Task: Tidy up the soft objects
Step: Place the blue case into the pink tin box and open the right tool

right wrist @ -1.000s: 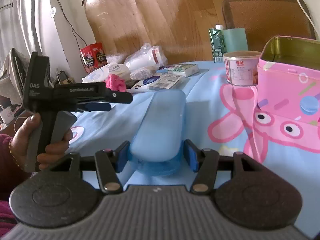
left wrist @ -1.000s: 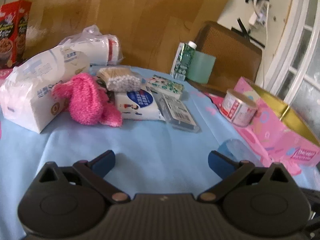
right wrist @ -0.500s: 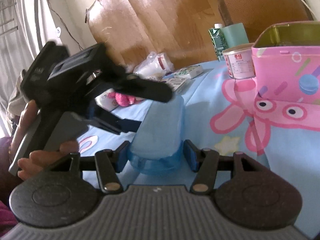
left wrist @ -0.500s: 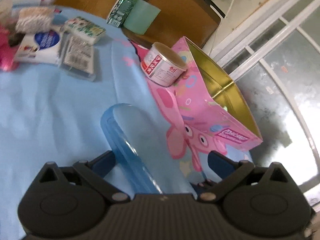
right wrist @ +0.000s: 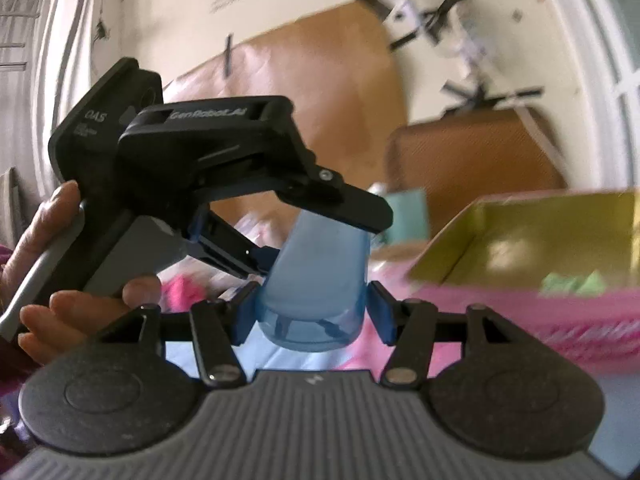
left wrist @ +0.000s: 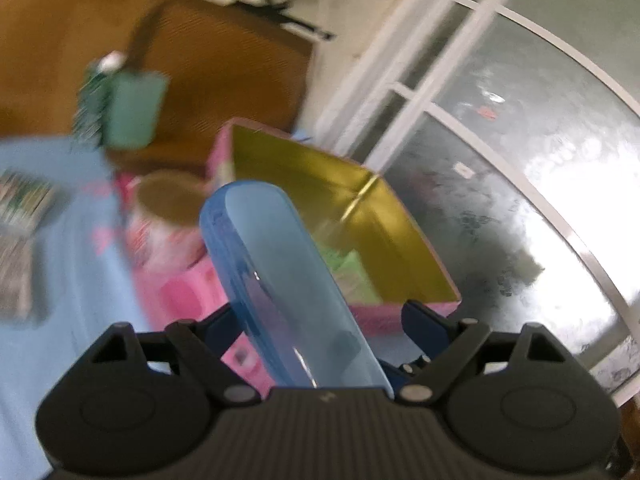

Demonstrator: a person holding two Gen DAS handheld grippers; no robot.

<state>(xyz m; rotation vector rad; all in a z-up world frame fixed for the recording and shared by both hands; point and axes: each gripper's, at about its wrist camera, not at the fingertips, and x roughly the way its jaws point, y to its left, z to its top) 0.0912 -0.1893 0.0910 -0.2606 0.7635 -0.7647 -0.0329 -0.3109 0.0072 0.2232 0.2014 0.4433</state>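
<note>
Frosted window panes [left wrist: 500, 160] and a brown panel [right wrist: 320, 92] form the background; below them lies a counter covered in blue cloth [left wrist: 76, 264]. Right claw [right wrist: 311, 307]: its blue pads press both sides of a translucent blue case [right wrist: 316, 280], holding the near end of that case clear of the cloth. Left claw [left wrist: 320, 320], seen from the right wrist view as a black tool gripped by a hand [right wrist: 52, 276], reaches in from the left. Its jaws have just been closing, with the blue case [left wrist: 280, 276] between them. One finger [left wrist: 224, 322] lies against the case's left side; the other finger [left wrist: 424, 320] stands apart from it, so the jaws are still partly spread. The case runs forward from between the left claw's fingers, its far rounded end pointing toward an open pink tin [left wrist: 188, 296] with a gold interior [left wrist: 320, 176]. Green packets [right wrist: 572, 284] lie inside the tin. A round pink tub [left wrist: 168, 224] stands just beside the tin's left wall. Motion blur softens most of both views.
</note>
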